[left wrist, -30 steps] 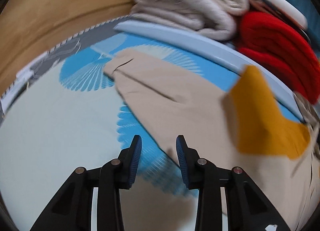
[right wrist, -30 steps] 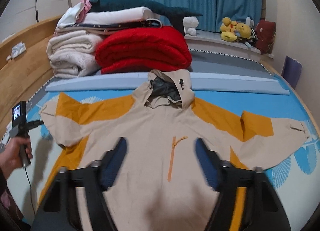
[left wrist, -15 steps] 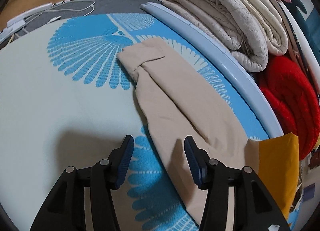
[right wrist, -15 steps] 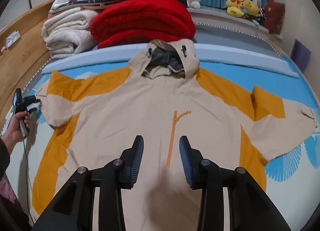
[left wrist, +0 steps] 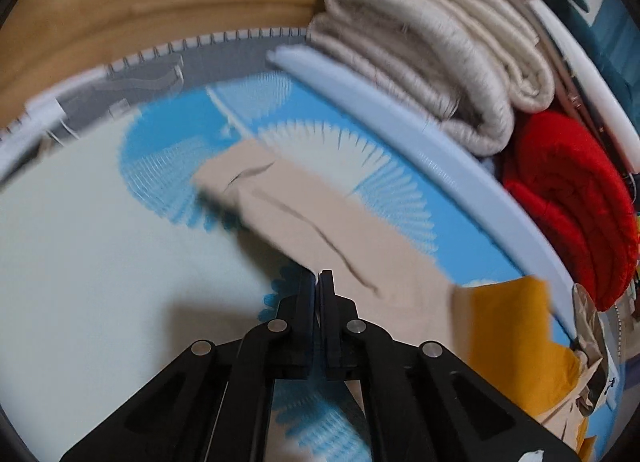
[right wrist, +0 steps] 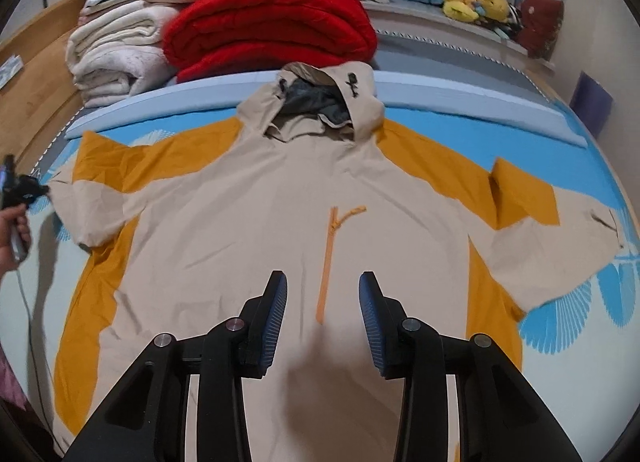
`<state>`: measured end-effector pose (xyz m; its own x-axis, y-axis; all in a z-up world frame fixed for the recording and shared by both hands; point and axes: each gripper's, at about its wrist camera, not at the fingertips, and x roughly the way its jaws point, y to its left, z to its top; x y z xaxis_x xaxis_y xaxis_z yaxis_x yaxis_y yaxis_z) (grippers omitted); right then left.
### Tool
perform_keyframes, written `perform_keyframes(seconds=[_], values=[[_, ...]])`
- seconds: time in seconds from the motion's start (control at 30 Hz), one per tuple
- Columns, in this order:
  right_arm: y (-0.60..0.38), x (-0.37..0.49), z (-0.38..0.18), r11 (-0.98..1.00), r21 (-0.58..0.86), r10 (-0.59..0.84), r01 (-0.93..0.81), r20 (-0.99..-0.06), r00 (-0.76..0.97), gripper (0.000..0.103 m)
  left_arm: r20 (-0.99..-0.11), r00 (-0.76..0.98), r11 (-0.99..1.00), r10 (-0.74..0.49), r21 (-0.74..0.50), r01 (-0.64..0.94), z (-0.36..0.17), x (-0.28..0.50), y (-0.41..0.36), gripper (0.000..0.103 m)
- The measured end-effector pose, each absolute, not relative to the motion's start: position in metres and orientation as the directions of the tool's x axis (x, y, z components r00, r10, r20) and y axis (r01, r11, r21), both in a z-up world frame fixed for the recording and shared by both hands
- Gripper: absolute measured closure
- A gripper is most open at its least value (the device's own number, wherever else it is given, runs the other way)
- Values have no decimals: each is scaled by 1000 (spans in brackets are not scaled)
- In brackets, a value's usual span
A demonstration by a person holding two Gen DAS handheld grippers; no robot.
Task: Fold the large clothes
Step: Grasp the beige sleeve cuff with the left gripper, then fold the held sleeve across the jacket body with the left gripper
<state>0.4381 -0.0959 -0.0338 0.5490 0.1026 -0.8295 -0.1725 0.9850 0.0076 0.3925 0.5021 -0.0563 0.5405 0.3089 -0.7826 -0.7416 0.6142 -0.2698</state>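
Note:
A large beige and orange hooded jacket (right wrist: 256, 221) lies flat, front up, on the blue patterned bed sheet (right wrist: 500, 133), sleeves spread to both sides. Its left sleeve (left wrist: 320, 221) shows in the left wrist view. My left gripper (left wrist: 318, 276) is shut on the near edge of that sleeve; it also shows in the right wrist view (right wrist: 24, 189) at the sleeve's cuff. My right gripper (right wrist: 322, 294) is open and empty above the jacket's lower front, around the orange zipper (right wrist: 328, 258).
Folded cream blankets (right wrist: 116, 49) and a red duvet (right wrist: 272, 17) are stacked behind the jacket's hood. A light blue bolster (right wrist: 460, 97) runs across the bed. A wooden bed frame (left wrist: 140, 1) stands at the left. Plush toys (right wrist: 476, 5) sit at the back right.
My left gripper has closed on the sleeve's edge; it was open half a second ago. My right gripper has opened wider and moved slightly closer to the jacket.

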Motion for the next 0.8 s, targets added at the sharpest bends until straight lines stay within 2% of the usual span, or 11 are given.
perform_keyframes(seconds=[0.13,0.3,0.37,0.5,0.67,0.8], values=[[-102,434,-27,988,39,113,-148,-837,536,64,-761,543,640,355,-225,-734,2,370,461,103],[-105,426,-18,985,74,148,-156,-828,542,64,-674,648,683,354,-286,-672,83,334,376,103],[-107,423,-15,983,87,161,-160,-825,542,64,-641,687,714,343,-298,-634,99,329,344,103],[-112,417,-8,982,100,173,-160,-817,550,64,-613,723,787,320,-253,-563,94,340,289,103],[-123,415,-8,986,94,154,-136,-818,554,64,-672,709,848,213,-234,-476,64,384,235,103],[-128,417,-15,989,82,138,-127,-829,542,64,-677,731,945,78,-182,-270,50,414,154,103]])
